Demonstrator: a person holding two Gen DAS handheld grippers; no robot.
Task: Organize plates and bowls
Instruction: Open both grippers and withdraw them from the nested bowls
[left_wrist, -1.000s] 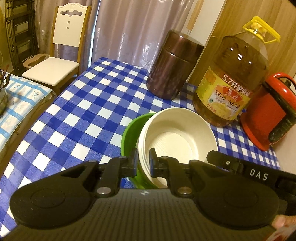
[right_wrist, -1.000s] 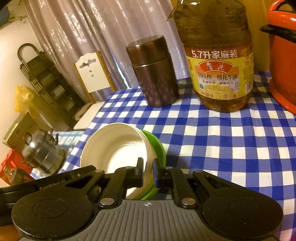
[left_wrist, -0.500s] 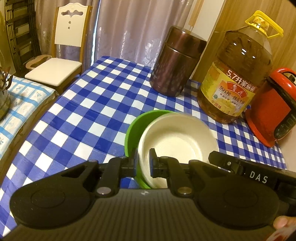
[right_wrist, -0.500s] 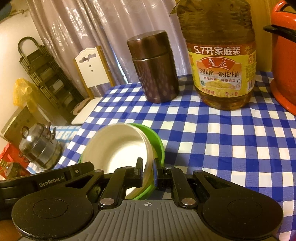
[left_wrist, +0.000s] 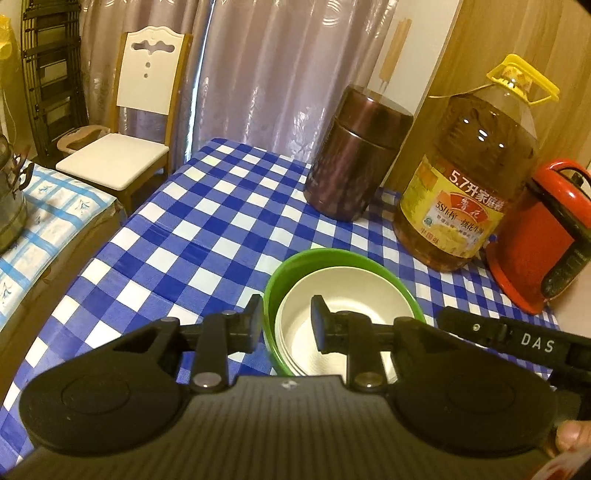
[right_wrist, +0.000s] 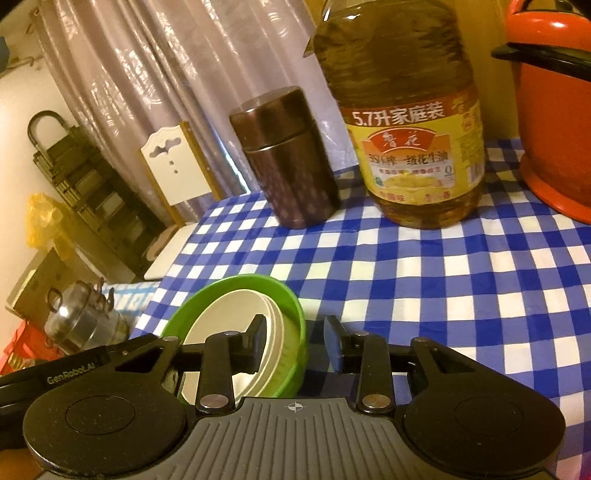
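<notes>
A cream bowl (left_wrist: 351, 295) sits nested inside a green bowl (left_wrist: 291, 266) on the blue checked tablecloth (left_wrist: 207, 236). My left gripper (left_wrist: 286, 323) is open, its fingers on either side of the bowls' left rims. In the right wrist view the cream bowl (right_wrist: 236, 314) rests in the green bowl (right_wrist: 229, 291). My right gripper (right_wrist: 295, 343) is open astride the bowls' right rims, one finger inside the cream bowl and one outside the green bowl.
A brown metal canister (left_wrist: 354, 155), a large oil bottle (left_wrist: 465, 173) and a red kettle (left_wrist: 543, 236) stand along the back of the table. A white chair (left_wrist: 122, 147) stands past the table's far left corner. A metal pot (right_wrist: 81, 325) sits on a lower surface to the left.
The cream bowl has dropped down into the green bowl. Both grippers have opened and let go of its rim.
</notes>
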